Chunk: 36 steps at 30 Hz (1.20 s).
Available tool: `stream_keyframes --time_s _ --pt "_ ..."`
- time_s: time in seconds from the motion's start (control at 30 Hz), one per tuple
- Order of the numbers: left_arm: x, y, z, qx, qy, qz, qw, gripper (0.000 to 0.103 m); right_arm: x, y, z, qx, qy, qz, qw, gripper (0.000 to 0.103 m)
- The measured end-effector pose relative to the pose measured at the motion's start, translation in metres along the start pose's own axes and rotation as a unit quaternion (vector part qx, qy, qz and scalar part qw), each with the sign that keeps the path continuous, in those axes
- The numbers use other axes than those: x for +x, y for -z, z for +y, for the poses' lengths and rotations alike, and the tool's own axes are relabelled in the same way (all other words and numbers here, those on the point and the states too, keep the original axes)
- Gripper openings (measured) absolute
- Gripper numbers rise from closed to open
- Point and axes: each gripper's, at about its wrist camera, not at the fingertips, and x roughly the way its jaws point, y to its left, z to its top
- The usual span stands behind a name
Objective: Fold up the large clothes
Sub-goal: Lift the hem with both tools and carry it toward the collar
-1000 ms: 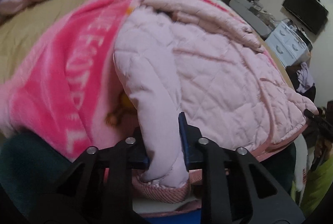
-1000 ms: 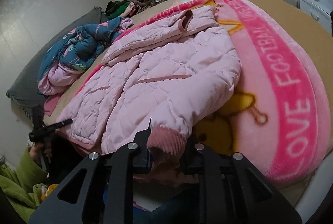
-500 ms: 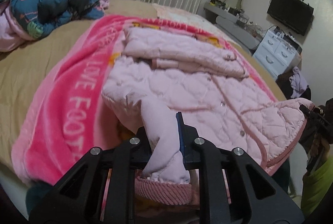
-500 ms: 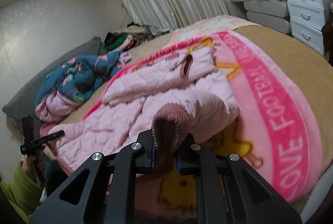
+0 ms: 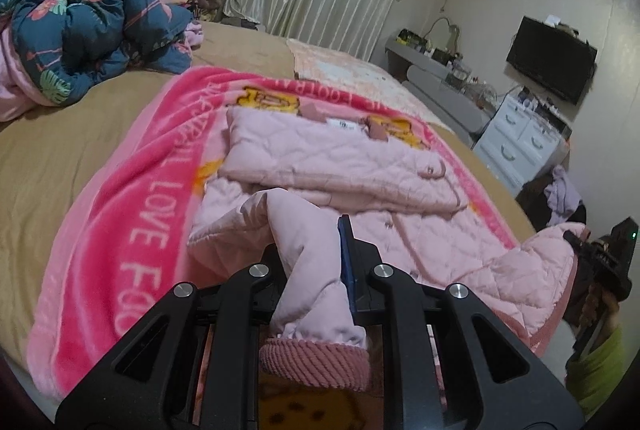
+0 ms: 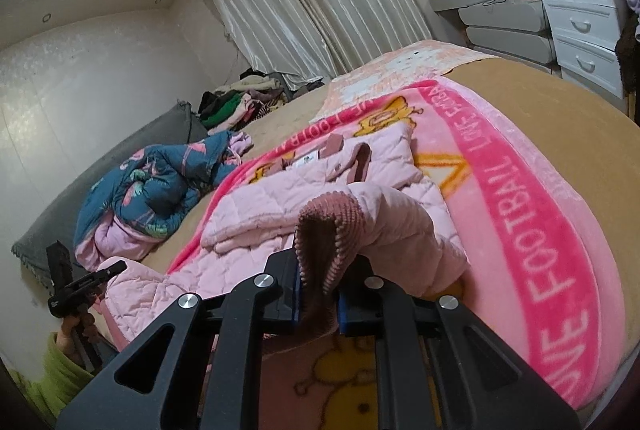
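Both sleeves lifted higher since earlier; left hand-held gripper (image 5: 316, 262) and right hand-held gripper (image 6: 318, 284) each clamp a cuff of the pink jacket (image 5: 340, 158) on the bed (image 5: 52, 150). Risk: smooth quilted cuffs slipping out mid-fold, leaving sleeves uneven

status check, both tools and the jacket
Left tool shut on one sleeve. Right tool shut on other cuff. Pink jacket on blanket, unfolded. Nothing in the way.
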Motion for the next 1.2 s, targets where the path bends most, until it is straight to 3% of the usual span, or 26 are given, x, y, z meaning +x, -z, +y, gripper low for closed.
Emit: stream_keyframes --time_s 0.77,1.2 --pt "0.002 -0.082 0.014 -0.054 0.012 -0.062 0.9966 0.01 0.023 -0.104 0.033 -0.005 -0.006 -0.055 0.998 0.011" --pt "0.041 -0.102 0.027 -0.055 -0.013 -0.053 0.997 0.01 0.069 -0.134 0.013 0.035 -0.002 -0.043 0.998 0.011"
